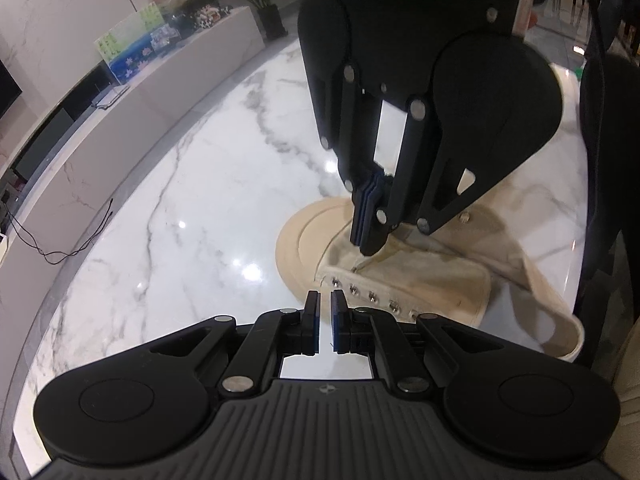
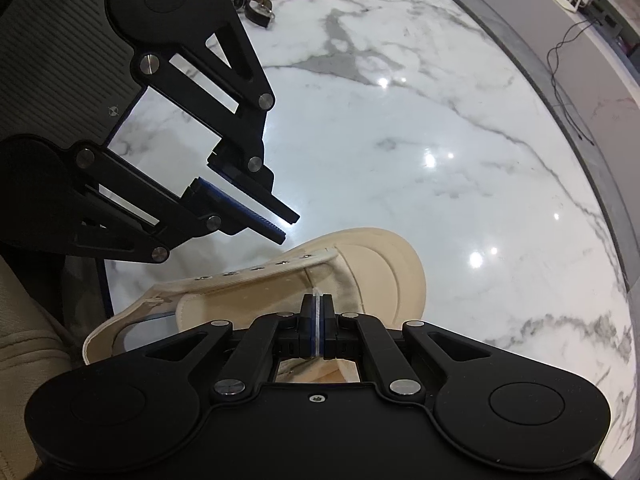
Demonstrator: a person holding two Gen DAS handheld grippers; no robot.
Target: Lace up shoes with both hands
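**Two tools over a canvas shoe**

A cream canvas shoe (image 1: 440, 280) lay on its side on the white marble worktop (image 1: 200, 200), near the edge closest to the person. Its rubber toe cap (image 2: 384, 264) pointed out across the slab, and its opening faced back toward that edge. A row of metal eyelets (image 1: 372, 295) ran along the flap that lay uppermost.

The right tool (image 1: 368, 240) pointed steeply down with its pads together, and its tip stood on or just above the fabric inside the throat of the shoe. In the right wrist view a thin pale line ran between the pads, too fine to identify.

The left tool (image 1: 325, 320) hung just beside the eyelet row, short of the toe cap. Its pads stood a narrow slit apart, and bare worktop showed through the slit.

A wristwatch (image 2: 256, 6) lay well apart at the far side of the worktop.
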